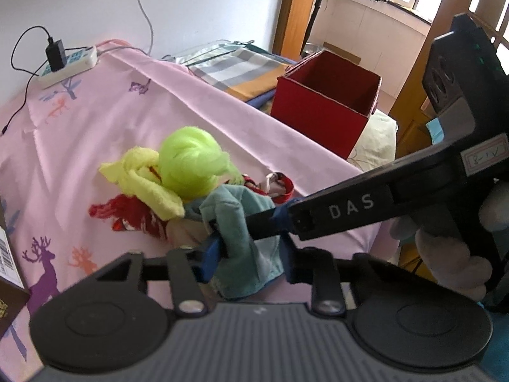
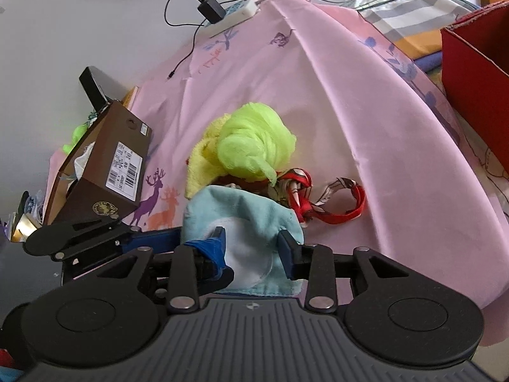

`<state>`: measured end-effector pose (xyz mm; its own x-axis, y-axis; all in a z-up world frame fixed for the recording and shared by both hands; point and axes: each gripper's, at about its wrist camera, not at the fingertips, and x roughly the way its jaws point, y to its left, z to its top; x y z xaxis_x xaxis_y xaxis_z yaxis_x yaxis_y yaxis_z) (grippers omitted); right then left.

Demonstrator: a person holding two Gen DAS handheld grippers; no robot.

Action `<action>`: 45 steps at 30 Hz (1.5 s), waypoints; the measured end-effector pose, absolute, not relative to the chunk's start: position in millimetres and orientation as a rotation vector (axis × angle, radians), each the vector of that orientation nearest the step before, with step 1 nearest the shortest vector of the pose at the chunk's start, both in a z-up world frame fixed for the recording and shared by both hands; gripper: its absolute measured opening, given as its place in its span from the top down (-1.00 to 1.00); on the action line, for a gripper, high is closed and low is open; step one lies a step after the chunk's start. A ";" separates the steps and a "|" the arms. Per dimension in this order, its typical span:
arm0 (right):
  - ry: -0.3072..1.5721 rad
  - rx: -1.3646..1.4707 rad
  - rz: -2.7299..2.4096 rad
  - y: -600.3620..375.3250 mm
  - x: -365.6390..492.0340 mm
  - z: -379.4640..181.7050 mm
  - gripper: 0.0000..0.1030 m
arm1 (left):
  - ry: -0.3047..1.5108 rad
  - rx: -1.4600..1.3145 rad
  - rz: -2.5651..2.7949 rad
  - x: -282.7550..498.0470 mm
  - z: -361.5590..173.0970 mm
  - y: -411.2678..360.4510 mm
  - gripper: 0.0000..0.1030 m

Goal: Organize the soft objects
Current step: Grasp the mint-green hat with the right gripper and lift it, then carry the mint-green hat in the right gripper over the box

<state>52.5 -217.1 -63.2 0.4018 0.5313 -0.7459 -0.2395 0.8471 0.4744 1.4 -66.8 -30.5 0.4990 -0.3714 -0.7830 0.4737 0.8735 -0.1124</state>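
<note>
A pile of soft things lies on the pink bedsheet (image 1: 95,121): a neon green gauze ball (image 1: 191,165), a yellow towel (image 1: 143,184), a red patterned cloth (image 1: 127,216), a red strap (image 2: 334,203) and a light blue cloth (image 1: 241,242). My left gripper (image 1: 248,251) has its fingers on either side of the blue cloth. My right gripper (image 2: 251,248) also straddles the blue cloth (image 2: 248,222), and its finger reaches into the left wrist view (image 1: 334,213). A red open box (image 1: 327,108) stands at the far right.
A white power strip (image 1: 66,67) with a black charger lies by the wall. A brown shoebox (image 2: 108,165) stands at the left of the pile. A folded checked blanket (image 1: 241,70) lies behind the red box. The bed edge drops off to the right.
</note>
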 end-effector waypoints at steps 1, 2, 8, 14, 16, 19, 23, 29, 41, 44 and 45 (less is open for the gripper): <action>1.049 0.314 0.500 -217.2 52.4 -62.6 0.68 | 0.911 0.123 -0.516 0.8 -29.8 -66.9 0.57; 1.048 0.314 0.500 -217.7 52.6 -62.4 0.71 | 0.905 0.123 -0.518 0.0 -29.1 -67.2 0.59; 1.028 0.319 0.518 -220.4 52.8 -53.9 0.83 | 0.853 0.132 -0.550 -6.7 -20.0 -66.4 0.73; 0.996 0.334 0.518 -223.1 49.0 -37.3 0.84 | 0.775 0.120 -0.588 -13.8 -3.8 -60.1 0.75; 0.978 0.334 0.521 -222.1 47.2 -29.4 0.84 | 0.746 0.118 -0.598 -16.3 2.4 -56.5 0.75; 0.945 0.336 0.529 -217.4 46.4 -17.5 0.84 | 0.702 0.119 -0.604 -18.8 12.2 -50.7 0.75; 0.899 0.333 0.549 -205.0 48.0 -3.3 0.85 | 0.651 0.113 -0.590 -20.0 24.8 -37.1 0.75; 0.844 0.313 0.616 -171.8 57.9 12.2 0.85 | 0.586 0.114 -0.515 -25.6 42.6 -5.1 0.76; 0.764 0.280 0.830 -66.8 79.3 33.7 0.84 | 0.481 0.089 -0.290 -45.1 73.3 88.7 0.76; 0.745 0.275 0.880 -38.3 82.9 35.7 0.84 | 0.463 0.082 -0.234 -48.8 79.3 114.1 0.77; 0.739 0.275 0.895 -29.6 84.3 36.1 0.84 | 0.460 0.079 -0.218 -49.6 80.8 122.5 0.77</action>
<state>84.3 -29.6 36.1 0.4025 0.7873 -0.4671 -0.6070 0.6115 0.5076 -49.6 122.5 80.8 0.8735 -0.1903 -0.4480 0.2258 0.9738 0.0266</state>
